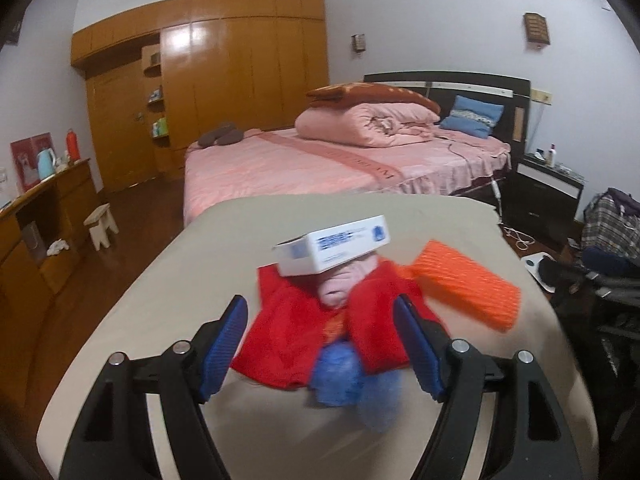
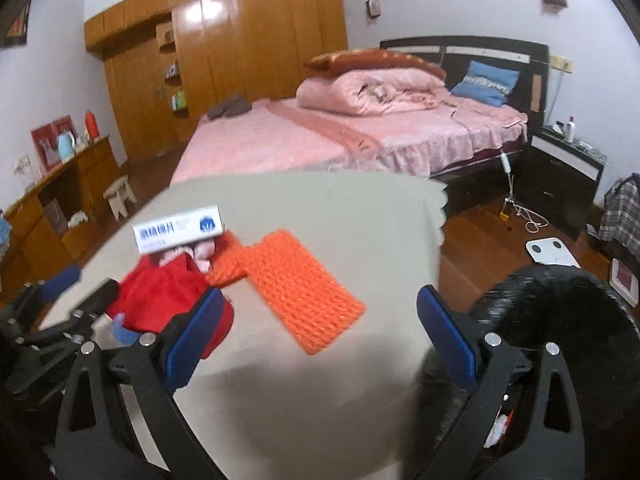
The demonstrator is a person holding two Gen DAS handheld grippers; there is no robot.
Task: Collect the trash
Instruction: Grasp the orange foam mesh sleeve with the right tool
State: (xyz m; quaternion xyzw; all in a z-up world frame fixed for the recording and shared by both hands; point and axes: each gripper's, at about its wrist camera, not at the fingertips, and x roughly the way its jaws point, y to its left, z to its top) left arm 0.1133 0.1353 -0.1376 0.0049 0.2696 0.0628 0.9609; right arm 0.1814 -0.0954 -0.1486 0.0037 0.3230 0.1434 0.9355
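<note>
- left gripper [image 1: 320,344]: jaws spread, nothing pinched; red cloth [image 1: 304,328] and blue mesh wad [image 1: 340,380] lie on the table between and beyond its fingers, not pressed by the pads.
- right gripper [image 2: 320,340]: jaws spread wide, empty, over bare table [image 2: 360,208].
- trash sits in one cluster on the beige table: white box [image 1: 332,248] propped on a pink bundle [image 1: 344,284] above the red cloth; orange foam net [image 2: 300,292] flat just beside, touching the pile.
- black furry item [image 2: 560,320] at the table's right edge; nature unclear.
- step judged: approach, no item collected yet.
- next move calls for: left to descend and close on the red pile or box; right to shift left onto the orange net. no bin is visible.
</note>
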